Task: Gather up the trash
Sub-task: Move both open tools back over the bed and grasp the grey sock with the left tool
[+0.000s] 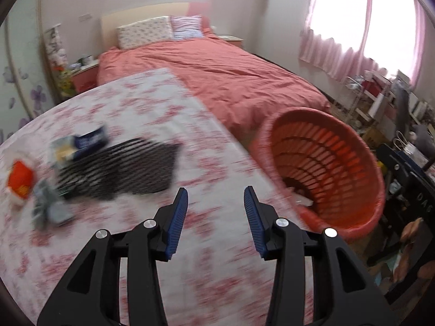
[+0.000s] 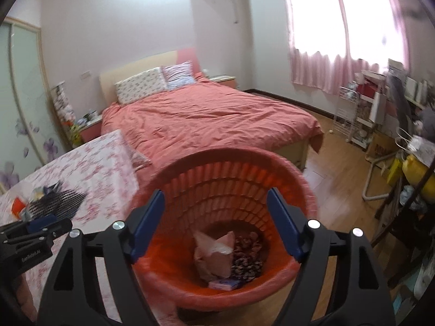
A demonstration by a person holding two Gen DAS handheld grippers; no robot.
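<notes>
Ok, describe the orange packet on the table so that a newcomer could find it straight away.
Start at the table with the pink floral cloth that stands at the foot of the bed. A small heap of litter lies on it around a black-and-white striped piece. The orange packet sits at the heap's far left end, the only bright orange thing there, beside a blue-and-white wrapper.
</notes>
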